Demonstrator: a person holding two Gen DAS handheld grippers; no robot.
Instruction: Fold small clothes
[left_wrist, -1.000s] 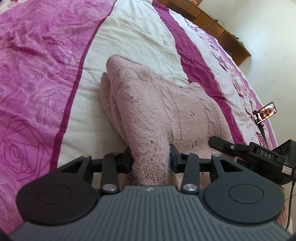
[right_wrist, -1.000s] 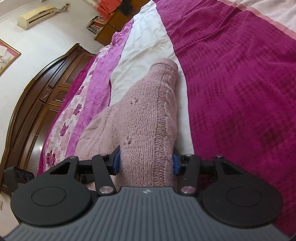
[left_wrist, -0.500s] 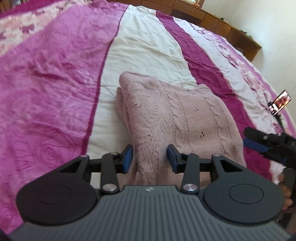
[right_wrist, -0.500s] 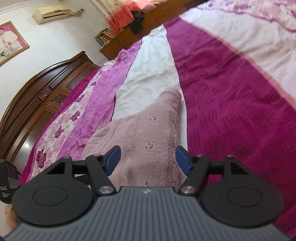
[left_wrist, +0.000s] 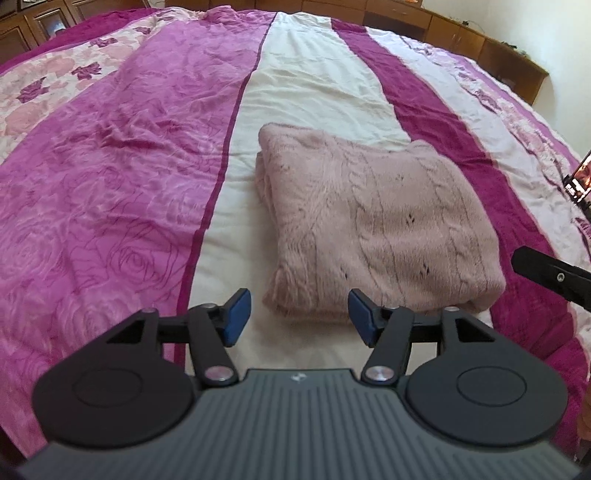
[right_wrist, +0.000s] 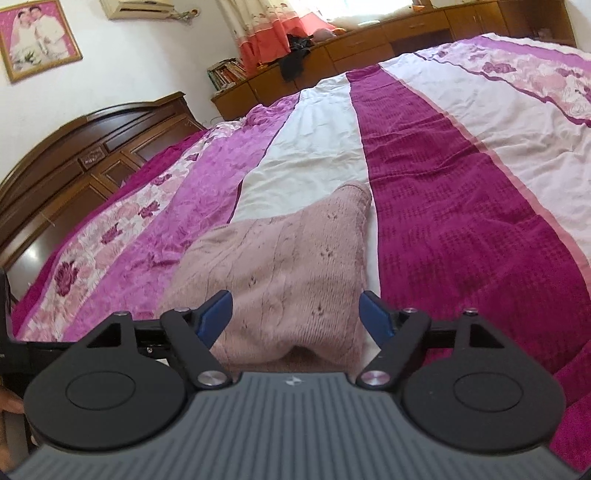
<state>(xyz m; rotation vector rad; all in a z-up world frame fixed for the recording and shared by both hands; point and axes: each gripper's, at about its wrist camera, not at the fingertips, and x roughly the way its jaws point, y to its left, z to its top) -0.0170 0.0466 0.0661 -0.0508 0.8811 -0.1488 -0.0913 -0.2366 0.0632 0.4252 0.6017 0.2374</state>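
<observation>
With both the left gripper (left_wrist: 299, 314) and right gripper (right_wrist: 295, 314) spread wide and empty, the folded pink sweater (left_wrist: 369, 225) looks finished, though its bulky knit may spring open.

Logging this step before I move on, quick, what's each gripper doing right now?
Left gripper: open, holding nothing, just short of the folded pink sweater.
Right gripper: open, holding nothing, sweater lying between its fingers.

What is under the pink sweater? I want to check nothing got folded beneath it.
The sweater lies on the bedspread, mostly on its cream stripe, its right edge over the magenta one. Anything beneath or inside the folds is covered.
</observation>
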